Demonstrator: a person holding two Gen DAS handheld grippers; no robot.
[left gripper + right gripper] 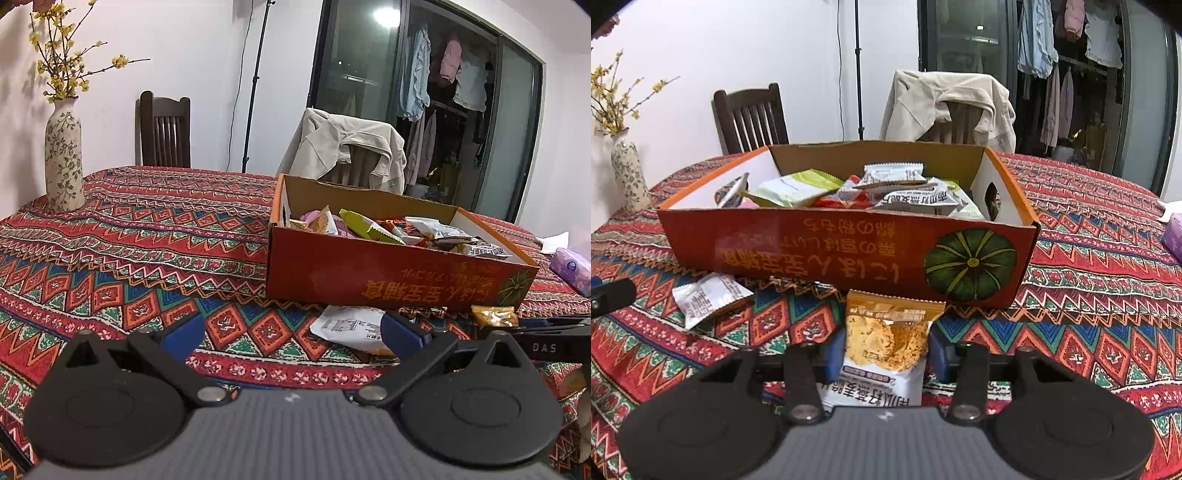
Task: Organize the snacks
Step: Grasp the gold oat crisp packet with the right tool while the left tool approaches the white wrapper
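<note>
An orange cardboard box (388, 280) (812, 251) with a pumpkin picture stands on the patterned tablecloth and holds several snack packets (897, 192). In front of its near wall lies an orange-and-white snack packet (886, 325) showing crisps. My right gripper (886, 350) is shut on it, one blue pad against each side. That packet's golden end (495, 315) shows in the left wrist view. A white packet (347, 326) (705, 299) lies flat on the cloth by the box. My left gripper (291, 332) hangs open above the cloth, its right finger over the white packet's edge.
A flowered vase (62, 158) with yellow blossoms stands at the table's far left. A dark wooden chair (166, 129) and a chair draped with a beige jacket (351, 147) stand behind the table. A purple tissue pack (570, 267) and a paper lie at the right.
</note>
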